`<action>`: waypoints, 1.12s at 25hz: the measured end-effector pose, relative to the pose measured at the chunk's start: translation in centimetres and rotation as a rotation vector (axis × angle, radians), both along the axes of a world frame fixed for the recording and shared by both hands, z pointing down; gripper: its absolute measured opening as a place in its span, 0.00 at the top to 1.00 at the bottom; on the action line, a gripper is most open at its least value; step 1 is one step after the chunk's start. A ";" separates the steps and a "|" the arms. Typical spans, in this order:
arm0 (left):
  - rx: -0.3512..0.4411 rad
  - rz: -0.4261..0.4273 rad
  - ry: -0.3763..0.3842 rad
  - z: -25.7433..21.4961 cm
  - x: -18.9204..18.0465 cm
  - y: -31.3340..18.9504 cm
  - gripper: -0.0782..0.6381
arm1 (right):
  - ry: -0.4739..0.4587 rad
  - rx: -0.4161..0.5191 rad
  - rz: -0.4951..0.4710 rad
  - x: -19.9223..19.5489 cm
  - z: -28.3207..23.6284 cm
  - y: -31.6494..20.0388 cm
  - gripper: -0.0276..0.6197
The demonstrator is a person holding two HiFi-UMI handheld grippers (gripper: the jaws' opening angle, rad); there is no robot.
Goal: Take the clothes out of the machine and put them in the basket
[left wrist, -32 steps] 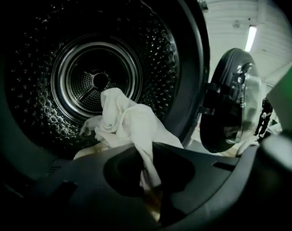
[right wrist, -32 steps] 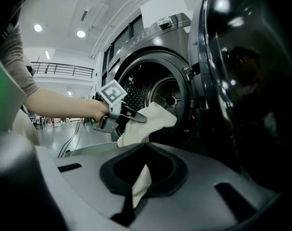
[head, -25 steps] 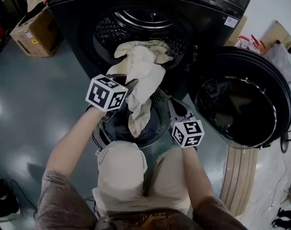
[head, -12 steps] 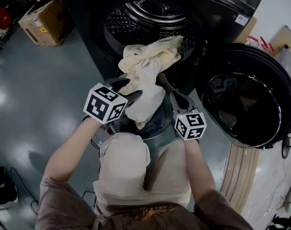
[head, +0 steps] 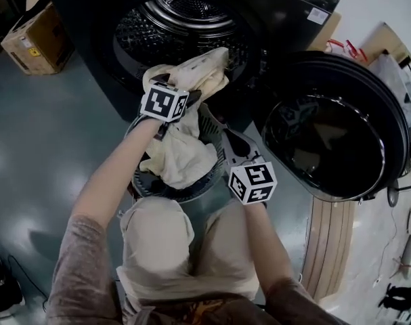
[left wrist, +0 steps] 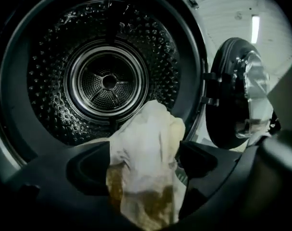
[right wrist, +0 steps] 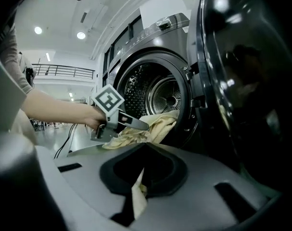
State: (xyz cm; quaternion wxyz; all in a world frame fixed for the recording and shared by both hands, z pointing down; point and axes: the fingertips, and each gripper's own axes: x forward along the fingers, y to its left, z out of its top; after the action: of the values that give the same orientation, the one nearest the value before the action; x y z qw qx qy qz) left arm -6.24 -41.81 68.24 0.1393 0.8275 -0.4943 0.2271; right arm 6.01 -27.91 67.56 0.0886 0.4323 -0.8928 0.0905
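The cream cloth (head: 181, 158) lies over the front lip of the machine (head: 90, 19). From there it hangs down into the dark round basket (head: 158, 189) on the floor, just in front of the opening. In the head view its upper end is at 12 o'clock of the basket and its bigger heap fills the basket's middle.

The left gripper (head: 181, 88) is over the cloth and points at the drum (head: 171, 26). The left gripper view shows what the head view does not: its two dark fingers (left wrist: 88, 170) stand wide apart and have just been opening. The cloth (left wrist: 146, 153) rises between them and is not pressed by them. Behind it is the perforated drum (left wrist: 109, 81).

The right gripper (head: 227, 141) is at 3 o'clock of the basket. Only the right gripper view tells its state: the fingers are together, and a thin strip of the cloth (right wrist: 138, 196) is pinched in the seam between them. This view also shows the left gripper (right wrist: 138, 124) from the side, low over the cloth at the machine's mouth.

The round door (head: 327, 134) stands open at 3 o'clock. A cardboard box (head: 29, 36) is on the floor at 10 o'clock, well apart from the basket.
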 end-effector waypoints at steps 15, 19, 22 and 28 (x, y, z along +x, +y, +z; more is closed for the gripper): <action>-0.108 -0.101 0.037 3.1 -0.5 -2.9 0.67 | 0.005 0.025 0.000 -0.2 -1.0 0.3 0.96; -0.131 -0.025 0.105 2.2 -0.4 1.0 0.73 | 0.006 0.034 -0.008 -0.1 -1.1 0.5 0.96; -0.135 0.058 0.099 1.0 -0.5 6.0 0.74 | -0.009 0.037 -0.019 -0.3 -1.2 0.7 0.96; -0.204 0.109 0.100 1.3 -1.6 14.5 0.71 | -0.034 0.042 0.007 0.6 -1.4 0.1 0.96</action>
State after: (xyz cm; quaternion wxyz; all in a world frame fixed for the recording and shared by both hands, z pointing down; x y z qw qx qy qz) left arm -7.87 -27.36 69.55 0.2347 0.8449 -0.4154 0.2420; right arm 6.56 -27.85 66.19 0.0642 0.4355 -0.8944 0.0794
